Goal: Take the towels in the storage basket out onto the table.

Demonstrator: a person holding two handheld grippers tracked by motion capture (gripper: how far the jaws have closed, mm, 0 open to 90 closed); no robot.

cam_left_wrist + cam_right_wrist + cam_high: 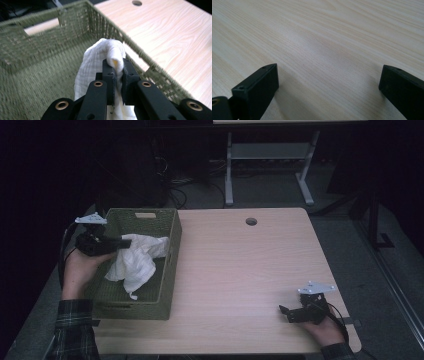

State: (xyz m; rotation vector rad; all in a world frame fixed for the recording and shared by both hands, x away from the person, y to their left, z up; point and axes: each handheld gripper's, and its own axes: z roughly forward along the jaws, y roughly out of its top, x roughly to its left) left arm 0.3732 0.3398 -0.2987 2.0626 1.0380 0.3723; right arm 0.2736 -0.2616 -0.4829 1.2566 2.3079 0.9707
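Holding one white cloth (pixel 100 62), one basket (pixel 37 50)

Crinkled white cloth (pixel 95 62); rough woven green basket (pixel 37 50); smooth matt pale wood table (pixel 240 270).

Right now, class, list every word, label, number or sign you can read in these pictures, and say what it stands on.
None: no readable text on the white cloth, the green woven basket, the wooden table, the left gripper or the right gripper.
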